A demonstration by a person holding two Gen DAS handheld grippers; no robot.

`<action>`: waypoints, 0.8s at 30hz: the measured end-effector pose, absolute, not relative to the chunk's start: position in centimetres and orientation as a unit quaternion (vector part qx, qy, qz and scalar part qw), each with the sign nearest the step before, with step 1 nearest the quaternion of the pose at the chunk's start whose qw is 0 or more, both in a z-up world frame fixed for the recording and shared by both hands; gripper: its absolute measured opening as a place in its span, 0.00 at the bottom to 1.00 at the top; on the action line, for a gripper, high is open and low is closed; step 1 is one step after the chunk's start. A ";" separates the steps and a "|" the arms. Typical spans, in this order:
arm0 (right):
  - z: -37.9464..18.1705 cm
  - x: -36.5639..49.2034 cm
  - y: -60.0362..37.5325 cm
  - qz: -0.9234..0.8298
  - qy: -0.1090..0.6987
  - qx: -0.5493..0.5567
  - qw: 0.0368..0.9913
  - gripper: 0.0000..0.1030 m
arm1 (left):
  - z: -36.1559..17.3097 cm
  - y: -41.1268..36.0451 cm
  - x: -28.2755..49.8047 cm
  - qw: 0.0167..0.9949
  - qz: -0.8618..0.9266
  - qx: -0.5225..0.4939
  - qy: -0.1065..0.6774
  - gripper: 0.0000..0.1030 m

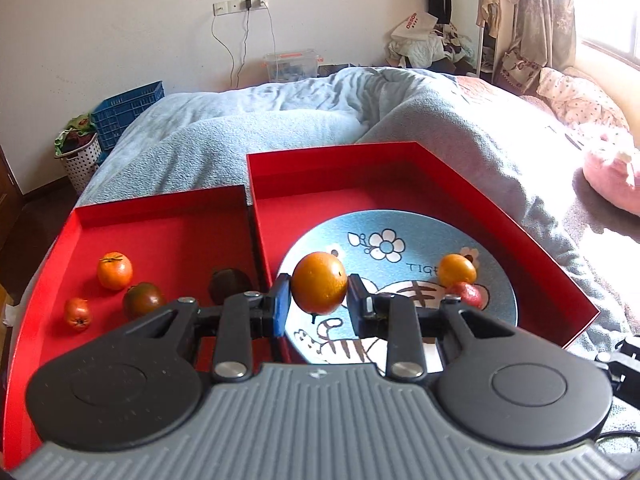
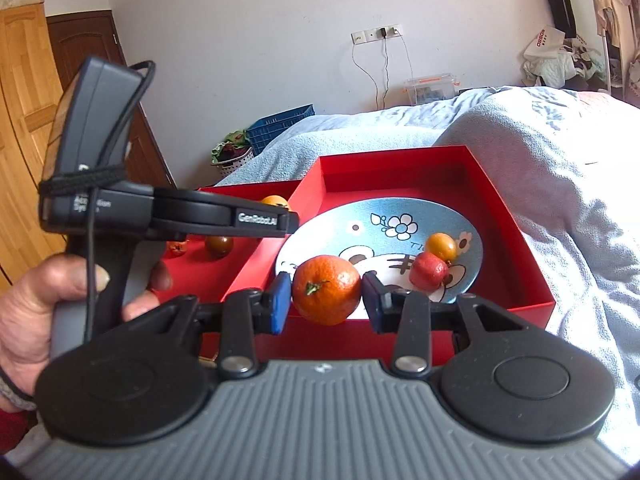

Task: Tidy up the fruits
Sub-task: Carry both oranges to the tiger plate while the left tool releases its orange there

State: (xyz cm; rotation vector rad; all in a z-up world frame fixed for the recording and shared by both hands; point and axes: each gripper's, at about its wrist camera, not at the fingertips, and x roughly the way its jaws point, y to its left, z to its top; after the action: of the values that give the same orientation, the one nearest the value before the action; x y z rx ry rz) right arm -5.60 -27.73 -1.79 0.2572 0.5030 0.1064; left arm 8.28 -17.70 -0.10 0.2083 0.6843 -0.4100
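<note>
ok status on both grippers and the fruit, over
Left gripper shut on orange, over the plate. Right gripper shut on tangerine, at the plate's near edge. Two fruits already on plate. Nothing in the way.

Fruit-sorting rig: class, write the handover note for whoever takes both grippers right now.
Left gripper: shut on an orange, held above the plate.
Right gripper: shut on a tangerine, held at the plate's near edge.
Done: a small orange fruit and a red fruit lie on the plate in the right red box.
Left: set down both held fruits; four fruits wait in the left red box.
</note>
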 end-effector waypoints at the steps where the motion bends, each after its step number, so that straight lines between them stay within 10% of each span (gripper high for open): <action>1: -1.8 -5.6 -27.6 0.051 0.247 0.122 0.960 0.41 | -0.4 -18.2 8.5 0.915 -0.201 0.103 0.335 0.34; 24: -1.9 -5.9 -28.9 0.033 0.242 0.138 0.960 0.41 | -4.3 -21.6 11.9 0.898 -0.208 0.119 0.370 0.34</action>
State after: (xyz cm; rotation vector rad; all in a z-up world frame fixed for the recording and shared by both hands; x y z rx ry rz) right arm -5.94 -28.86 -1.94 0.2792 0.4899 0.0660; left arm 11.86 -21.62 -4.27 0.2475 0.7654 -0.4315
